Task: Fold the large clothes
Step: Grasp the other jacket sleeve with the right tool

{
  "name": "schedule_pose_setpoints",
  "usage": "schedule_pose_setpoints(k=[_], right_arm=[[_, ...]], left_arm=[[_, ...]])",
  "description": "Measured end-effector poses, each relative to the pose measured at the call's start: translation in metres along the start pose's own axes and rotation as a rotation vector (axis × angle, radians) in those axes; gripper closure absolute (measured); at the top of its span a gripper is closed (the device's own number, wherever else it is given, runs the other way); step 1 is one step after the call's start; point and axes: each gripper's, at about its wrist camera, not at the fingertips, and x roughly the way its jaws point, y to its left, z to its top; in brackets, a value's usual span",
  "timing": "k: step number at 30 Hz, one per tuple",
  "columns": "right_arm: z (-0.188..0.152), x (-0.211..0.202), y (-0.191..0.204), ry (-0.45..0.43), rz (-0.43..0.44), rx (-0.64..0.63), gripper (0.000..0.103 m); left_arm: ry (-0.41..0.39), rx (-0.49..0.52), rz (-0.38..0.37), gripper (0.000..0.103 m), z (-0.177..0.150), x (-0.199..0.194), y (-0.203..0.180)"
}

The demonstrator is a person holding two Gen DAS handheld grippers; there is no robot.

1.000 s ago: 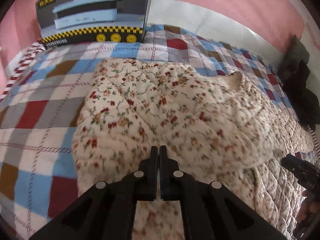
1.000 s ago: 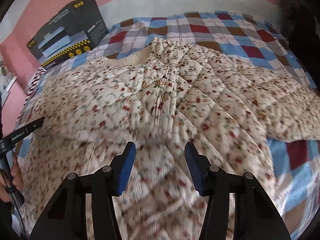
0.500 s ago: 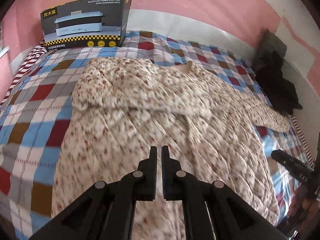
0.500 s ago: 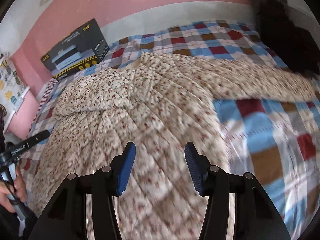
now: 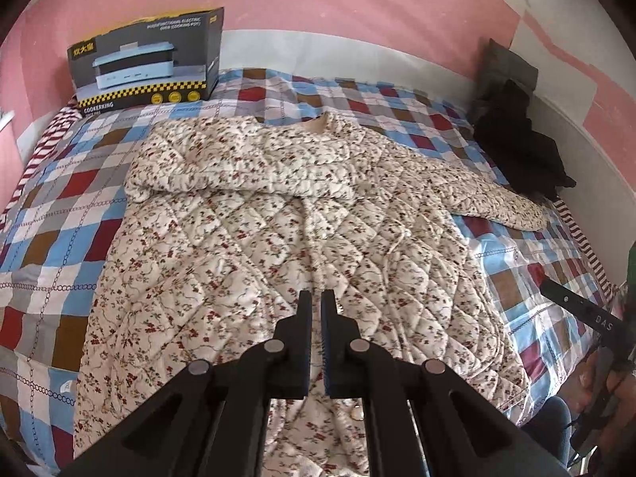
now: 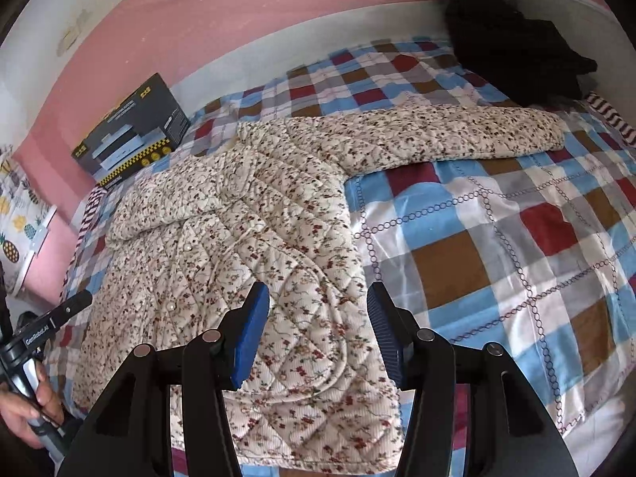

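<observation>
A cream quilted floral garment lies spread on the bed. Its left sleeve is folded across the chest; the right sleeve stretches out flat to the right. My left gripper hangs above the lower body of the garment, jaws shut with nothing between them. My right gripper hovers over the garment's lower right hem, jaws open and empty. Each gripper shows at the edge of the other's view, held by a hand.
The bed has a checked cover in blue, red, brown and grey. A dark appliance box stands at the far left against the pink wall. Black clothes are piled at the far right corner.
Both grippers have pulled back and risen away from the garment, so much more of the bed shows. The left stays shut, the right stays open.
</observation>
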Motion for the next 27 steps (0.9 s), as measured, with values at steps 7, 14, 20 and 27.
schedule_pose_setpoints(k=[7, 14, 20, 27], right_arm=[[0.004, 0.005, -0.028, 0.003, -0.009, 0.070, 0.049], [0.017, 0.021, -0.072, -0.022, -0.015, 0.162, 0.035], [0.041, 0.047, -0.125, -0.015, -0.050, 0.237, 0.034], [0.076, 0.077, -0.191, -0.032, -0.083, 0.339, 0.034]], left_arm=[[0.019, 0.016, -0.014, 0.087, 0.003, 0.007, -0.010], [0.054, 0.009, -0.011, 0.084, 0.008, 0.032, -0.010], [0.068, 0.012, 0.006, 0.084, 0.018, 0.058, -0.006], [0.055, 0.026, 0.040, 0.078, 0.044, 0.092, -0.001]])
